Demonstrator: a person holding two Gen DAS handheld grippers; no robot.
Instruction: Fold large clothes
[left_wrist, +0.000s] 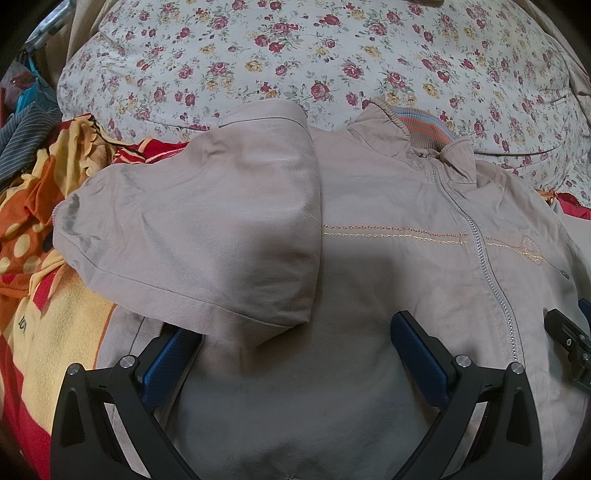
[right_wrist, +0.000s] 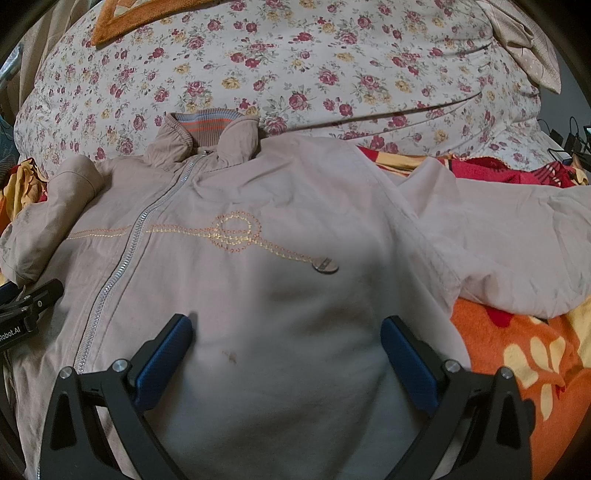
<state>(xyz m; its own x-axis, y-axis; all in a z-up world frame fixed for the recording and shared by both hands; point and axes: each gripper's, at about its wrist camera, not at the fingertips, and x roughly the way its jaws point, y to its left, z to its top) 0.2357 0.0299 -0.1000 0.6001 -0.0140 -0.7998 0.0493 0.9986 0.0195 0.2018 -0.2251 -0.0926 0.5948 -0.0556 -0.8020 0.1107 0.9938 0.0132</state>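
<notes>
A beige zip-up jacket (left_wrist: 388, 266) lies front up on the bed, its collar (left_wrist: 417, 133) toward the pillow. Its left sleeve (left_wrist: 207, 236) is folded in over the chest. In the right wrist view the jacket (right_wrist: 258, 280) shows a zipper (right_wrist: 122, 258), orange stitching and a sleeve (right_wrist: 509, 251) spread out to the right. My left gripper (left_wrist: 295, 336) is open and empty over the jacket's lower left, its left finger partly under the sleeve edge. My right gripper (right_wrist: 286, 339) is open and empty over the jacket's lower right.
A floral pillow (left_wrist: 295, 55) lies behind the jacket. An orange, red and yellow blanket (left_wrist: 40, 236) covers the bed and also shows in the right wrist view (right_wrist: 524, 354). Striped clothes (left_wrist: 22, 133) lie at far left. Cables and devices (right_wrist: 569, 147) sit at far right.
</notes>
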